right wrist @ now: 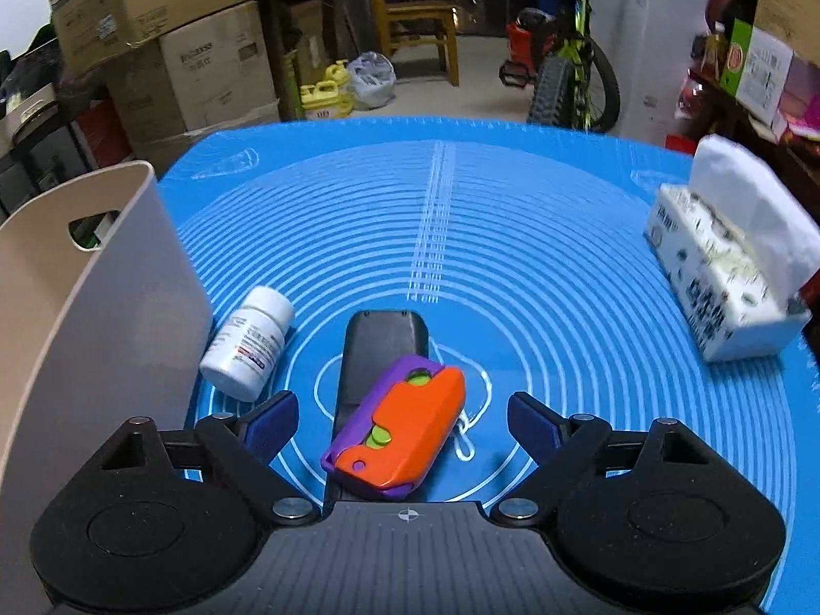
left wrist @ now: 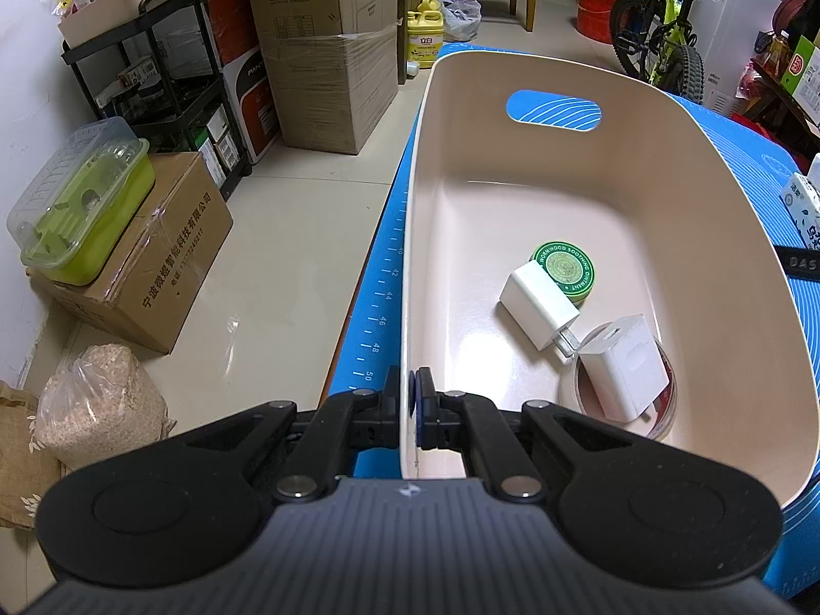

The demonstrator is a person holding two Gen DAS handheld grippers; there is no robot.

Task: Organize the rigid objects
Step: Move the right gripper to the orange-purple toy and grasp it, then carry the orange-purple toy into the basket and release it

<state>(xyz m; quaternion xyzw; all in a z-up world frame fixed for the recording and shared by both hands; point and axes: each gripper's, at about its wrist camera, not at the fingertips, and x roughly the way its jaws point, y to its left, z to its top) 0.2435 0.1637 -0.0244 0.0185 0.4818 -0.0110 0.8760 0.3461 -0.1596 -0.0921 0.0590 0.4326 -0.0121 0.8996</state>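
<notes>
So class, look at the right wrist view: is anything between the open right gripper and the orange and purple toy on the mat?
Nothing visible. The right gripper is open, its fingers flanking the orange and purple toy, which lies on a black remote. The white bottle sits off to one side.

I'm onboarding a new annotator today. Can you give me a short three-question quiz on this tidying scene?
1. True or false: the left gripper is clamped on the beige bin wall.
2. Which lies inside the bin? A) green ointment tin B) white pill bottle C) tissue pack
3. What rests on the black remote, between the right gripper open fingers?

Key
1. True
2. A
3. The orange-and-purple toy
</notes>
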